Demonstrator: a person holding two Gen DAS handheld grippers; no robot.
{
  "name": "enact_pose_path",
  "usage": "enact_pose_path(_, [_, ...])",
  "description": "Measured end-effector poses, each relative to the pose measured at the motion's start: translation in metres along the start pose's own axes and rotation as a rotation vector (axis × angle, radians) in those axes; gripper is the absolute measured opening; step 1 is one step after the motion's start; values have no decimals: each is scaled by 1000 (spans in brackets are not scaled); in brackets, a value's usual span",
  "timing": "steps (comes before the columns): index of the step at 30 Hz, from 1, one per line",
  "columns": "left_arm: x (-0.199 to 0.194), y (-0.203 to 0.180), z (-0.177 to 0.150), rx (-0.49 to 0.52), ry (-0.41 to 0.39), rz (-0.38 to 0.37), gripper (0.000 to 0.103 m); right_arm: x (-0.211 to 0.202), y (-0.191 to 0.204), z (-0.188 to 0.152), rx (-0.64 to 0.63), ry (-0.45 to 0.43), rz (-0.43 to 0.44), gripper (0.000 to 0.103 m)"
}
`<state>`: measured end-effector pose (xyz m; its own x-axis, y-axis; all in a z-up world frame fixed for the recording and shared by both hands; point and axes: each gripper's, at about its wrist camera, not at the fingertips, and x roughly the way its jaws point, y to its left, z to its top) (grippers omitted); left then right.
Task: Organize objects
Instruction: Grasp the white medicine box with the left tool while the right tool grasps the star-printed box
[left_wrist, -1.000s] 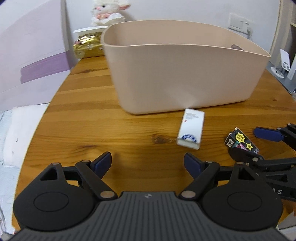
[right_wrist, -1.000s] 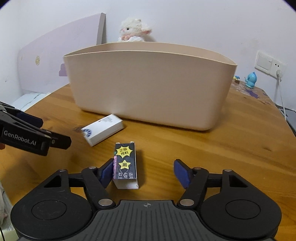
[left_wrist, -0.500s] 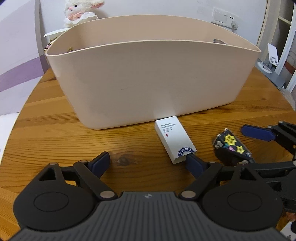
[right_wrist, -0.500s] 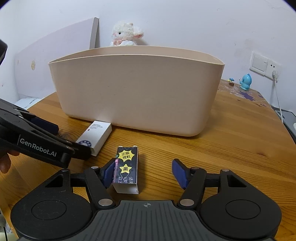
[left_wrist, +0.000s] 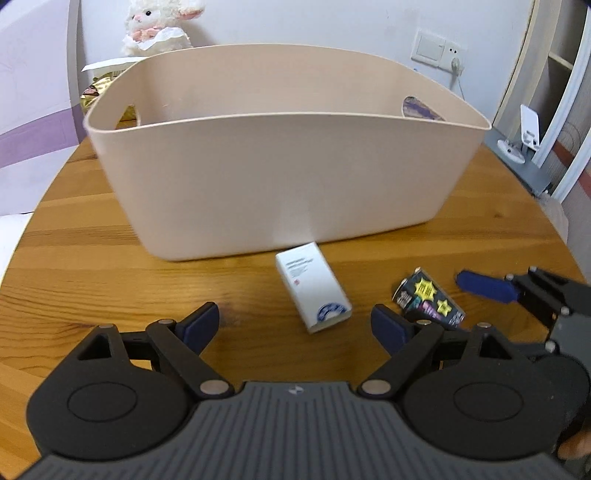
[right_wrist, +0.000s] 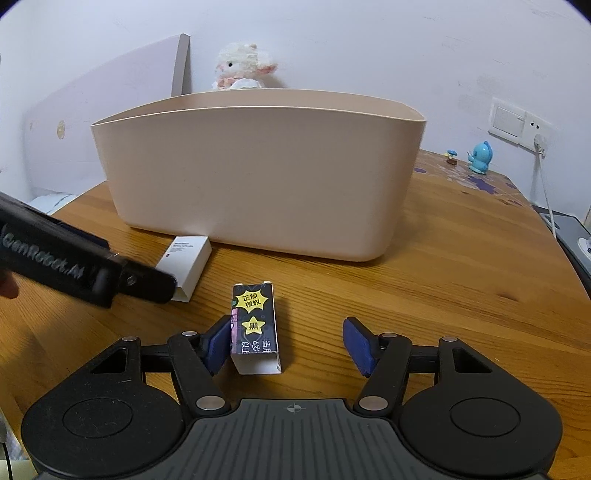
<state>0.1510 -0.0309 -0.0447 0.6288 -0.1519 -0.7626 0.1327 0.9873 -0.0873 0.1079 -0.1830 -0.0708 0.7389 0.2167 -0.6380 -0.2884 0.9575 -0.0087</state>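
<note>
Right hand-held gripper: wide apart, low over the surface, straddling the near end of the black box with yellow stars. Left pad touching or just beside the box's left flank; right pad well clear of it, bare wood between. Nothing clamped yet.

Left hand-held gripper: likewise wide, empty, aimed at the white box, whose near end with the blue round mark sits just ahead of the gap between the pads and a little right of centre. Box lying flat and skewed, far end almost touching the foot of the beige bin.

Both boxes toward the near edge of the surface, in front of the bin's long front wall; black box right of the white one, apart from it. Bin large and open-topped, handle cut-outs at both ends, inside floor hidden. Plush lamb behind the bin at the far edge, blue figurine at the far right corner — probably not part of this step.

Step in hand, by judgement: approach and line-up for a double pick. Next move: centring the right pair so both pads meet the black box's long sides, then closing; nudging the left pair forward and rotating to match the white box's skew before closing. Afterwards, lifting well above the tall rim before release inside.
</note>
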Motion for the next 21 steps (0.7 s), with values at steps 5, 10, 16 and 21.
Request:
enact_pose_path(5, [22,-9,8,-9,12,48,90,1,0,2,2,-2,-1,58])
enact_pose_path(10, [28,-9,8,-7,7,81,76,-1,-2,3,3,-3,-1,28])
enact_pose_path(16, [20,-8,7,15,-7,96,33,-5,2,2,-7,4,10,22])
enact_pose_path(21, [11,-8,1,41,10,103,33,-20,5,4,0,-22,18,22])
